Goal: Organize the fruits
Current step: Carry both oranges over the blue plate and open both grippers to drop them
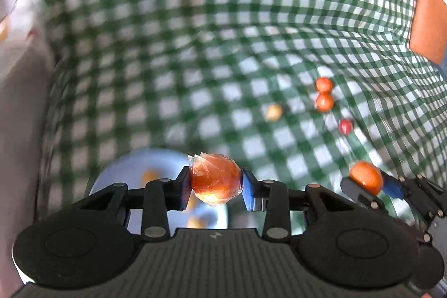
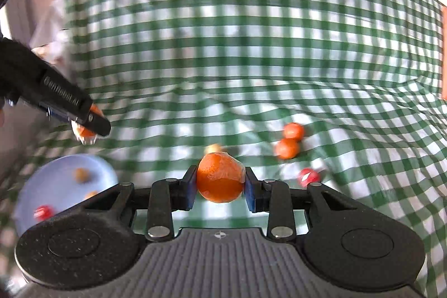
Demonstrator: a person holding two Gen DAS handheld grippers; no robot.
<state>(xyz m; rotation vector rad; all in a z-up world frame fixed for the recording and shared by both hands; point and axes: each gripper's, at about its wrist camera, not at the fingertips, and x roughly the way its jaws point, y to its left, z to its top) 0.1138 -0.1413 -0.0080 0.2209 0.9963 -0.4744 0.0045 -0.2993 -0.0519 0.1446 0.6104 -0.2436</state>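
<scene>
My left gripper [image 1: 215,182] is shut on a plastic-wrapped orange fruit [image 1: 215,180], held above a light blue plate [image 1: 123,172]. My right gripper [image 2: 220,182] is shut on another wrapped orange fruit [image 2: 220,178]; it also shows in the left wrist view [image 1: 366,176]. The left gripper with its fruit shows in the right wrist view [image 2: 88,122] above the plate [image 2: 56,175], which holds two small yellowish fruits and one red one [image 2: 43,212]. On the cloth lie two orange fruits [image 2: 293,131] [image 2: 287,148], a red one [image 2: 308,177] and a yellowish one [image 2: 213,148].
A green and white checked cloth [image 2: 251,46] covers the table, with folds across the middle. An orange surface [image 1: 427,27] shows at the cloth's right edge. A pale wall or furniture [image 1: 19,102] stands on the left.
</scene>
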